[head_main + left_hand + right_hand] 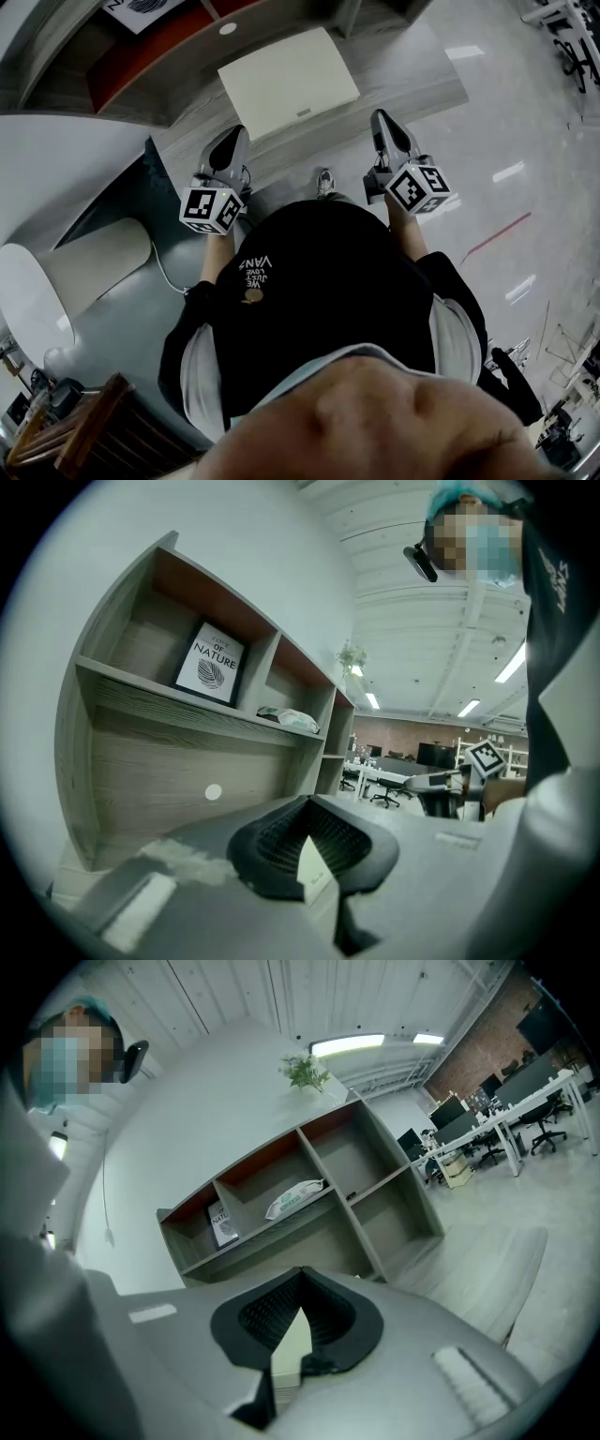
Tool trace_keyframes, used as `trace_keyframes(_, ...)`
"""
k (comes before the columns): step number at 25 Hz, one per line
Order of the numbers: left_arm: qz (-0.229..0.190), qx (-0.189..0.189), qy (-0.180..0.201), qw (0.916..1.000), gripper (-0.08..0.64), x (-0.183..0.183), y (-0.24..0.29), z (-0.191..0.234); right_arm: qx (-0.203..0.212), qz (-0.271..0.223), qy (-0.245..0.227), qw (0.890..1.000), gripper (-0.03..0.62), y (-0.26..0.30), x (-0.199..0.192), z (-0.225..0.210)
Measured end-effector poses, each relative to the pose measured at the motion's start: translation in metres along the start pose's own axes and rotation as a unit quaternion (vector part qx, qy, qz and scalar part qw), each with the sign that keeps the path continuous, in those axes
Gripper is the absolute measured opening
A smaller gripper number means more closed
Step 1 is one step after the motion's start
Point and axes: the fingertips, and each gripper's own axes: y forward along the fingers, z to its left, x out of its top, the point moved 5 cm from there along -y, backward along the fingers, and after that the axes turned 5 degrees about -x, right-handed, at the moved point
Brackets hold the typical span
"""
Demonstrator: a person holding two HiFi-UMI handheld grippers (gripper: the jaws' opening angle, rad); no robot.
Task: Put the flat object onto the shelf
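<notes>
Before the shelf (187,714), the cream flat panel (289,80) sits between my grippers. Left gripper (236,133) and right gripper (379,117) jaws each pinch a near corner.

A: How much of the shelf (403,70) shows from above?
B: Only its near part; the top edge cuts it and the framed print (141,9).
A: And the board (286,80)?
B: Between the closed jaws of the left gripper (307,808) and the right gripper (300,1283) only a pale sliver of it shows; their housings hide the rest.
A: The packet (292,1197) on the shelf?
B: Its lettering is too small to read.
A: The person's legs?
B: Hidden under the torso (319,281), bar one shoe (324,182).
</notes>
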Motion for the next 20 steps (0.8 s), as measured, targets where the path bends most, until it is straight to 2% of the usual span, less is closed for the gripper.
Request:
trace_keyframes(12, -0.011, 0.069, -0.023, 0.9973, 0.0, -0.005, 0.023, 0.002, 0.054, 0.045, -0.012, 0.997, -0.002, 0.053, 0.017, -0.03)
trace_keyframes(20, -0.011, 0.129, -0.04, 0.9908, 0.0, -0.012, 0.015, 0.01, 0.082, 0.072, -0.017, 0.994, -0.002, 0.081, 0.015, -0.039)
